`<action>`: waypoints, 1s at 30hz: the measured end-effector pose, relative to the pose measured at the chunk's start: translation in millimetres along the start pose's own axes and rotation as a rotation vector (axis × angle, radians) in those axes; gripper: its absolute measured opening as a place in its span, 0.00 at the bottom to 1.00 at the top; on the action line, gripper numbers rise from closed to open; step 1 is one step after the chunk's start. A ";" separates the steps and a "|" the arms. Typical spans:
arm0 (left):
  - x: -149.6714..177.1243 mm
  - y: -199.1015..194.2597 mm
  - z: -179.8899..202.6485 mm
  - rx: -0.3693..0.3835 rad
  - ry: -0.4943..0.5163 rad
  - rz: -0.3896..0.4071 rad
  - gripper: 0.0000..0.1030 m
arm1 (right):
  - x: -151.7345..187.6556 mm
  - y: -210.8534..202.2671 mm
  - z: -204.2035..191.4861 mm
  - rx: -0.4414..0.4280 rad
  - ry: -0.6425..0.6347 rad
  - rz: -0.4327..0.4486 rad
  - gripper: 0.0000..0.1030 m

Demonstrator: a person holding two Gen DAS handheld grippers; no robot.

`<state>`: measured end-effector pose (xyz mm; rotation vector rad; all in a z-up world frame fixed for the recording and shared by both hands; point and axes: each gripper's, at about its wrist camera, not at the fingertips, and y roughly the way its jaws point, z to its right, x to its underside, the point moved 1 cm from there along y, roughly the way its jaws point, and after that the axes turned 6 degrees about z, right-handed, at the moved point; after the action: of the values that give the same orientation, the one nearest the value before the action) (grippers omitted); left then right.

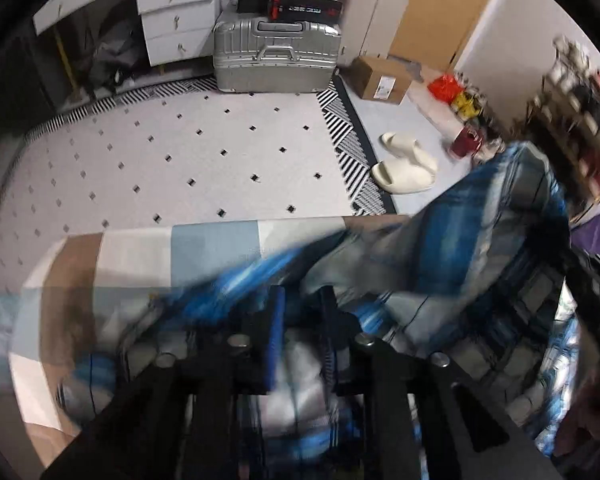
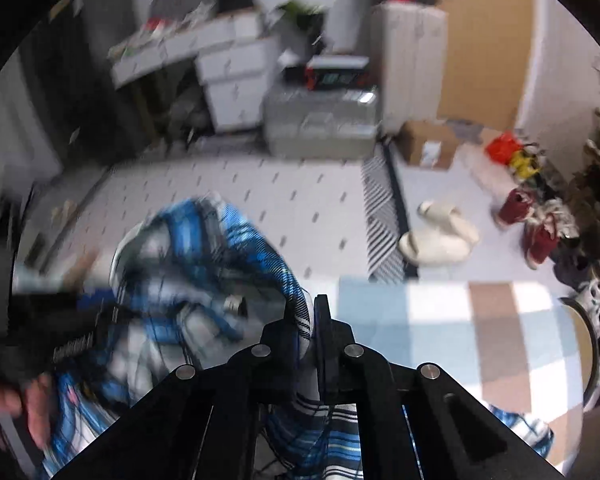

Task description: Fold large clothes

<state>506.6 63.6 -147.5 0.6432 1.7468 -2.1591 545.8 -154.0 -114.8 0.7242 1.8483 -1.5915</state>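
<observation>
Checked bedding in pale blue, white and tan squares [image 1: 216, 240] covers the surface at the bottom of both views, and both pictures are smeared, the right wrist view worst.

Nearest the lens, the blue, white and black plaid shirt [image 1: 480, 240] lies bunched on that bedding. In the left wrist view its lower folds are streaked and partly hidden behind the black linkage, so no collar or sleeve can be told apart. The left gripper [image 1: 300, 320] has its two fingers drawn in to a narrow gap with plaid cloth between them; whether the pads truly pinch it the smear does not show. In the right wrist view the right gripper [image 2: 310, 320] stands closed, a striped fold of the shirt clamped between its fingers and rising from the bottom centre. At the left edge of that view the other gripper's black body and a hand [image 2: 32, 404] show, cut off and blurred.

Beyond the bed lies a white rug with small black diamonds [image 1: 180, 140]. A pair of cream foam slippers [image 1: 404, 164] sits right of its striped border. Further off, a ribbed silver suitcase [image 1: 276, 60] stands at upper centre beside a brown cardboard box [image 1: 380, 78], with white drawers [image 1: 172, 20] at upper left. Items along the right edge are too blurred to name.
</observation>
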 end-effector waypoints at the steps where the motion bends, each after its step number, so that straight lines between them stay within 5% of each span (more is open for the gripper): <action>1: -0.5 2.4 0.0 -0.009 -0.007 -0.013 0.29 | -6.0 1.7 8.3 -0.005 0.059 0.004 0.10; 3: 5.0 -1.4 -0.4 -0.002 0.014 -0.045 0.44 | -9.9 7.6 22.4 0.002 0.133 -0.022 0.29; 5: 8.9 -7.0 5.3 -0.003 0.074 -0.052 0.45 | -6.6 3.2 30.3 -0.017 0.152 0.000 0.72; 7: 22.2 -21.4 8.4 -0.044 0.154 -0.052 0.46 | -1.1 -8.6 32.0 -0.032 0.122 0.004 1.00; 13: 82.1 -87.3 -21.4 0.039 0.209 -0.024 0.56 | 53.5 -105.6 29.1 -0.235 0.100 -0.023 1.00; 17: 147.6 -136.0 -23.0 0.058 0.273 -0.017 0.57 | 119.1 -182.3 25.8 -0.227 0.073 -0.083 1.00; 22: 219.1 -155.5 -22.3 0.124 0.281 -0.100 0.59 | 220.3 -244.5 53.4 -0.142 0.120 -0.148 1.00; 28: 275.5 -133.0 -23.9 0.076 0.256 -0.189 0.59 | 301.7 -266.8 80.7 -0.022 0.157 -0.252 0.99; 30: 283.1 -138.2 -23.4 0.075 0.251 -0.144 0.66 | 317.0 -264.3 80.0 0.050 0.097 -0.284 0.99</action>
<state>199.9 132.2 -179.2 0.8659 1.8964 -2.3355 144.4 -261.2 -179.2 0.5893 2.0620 -1.8132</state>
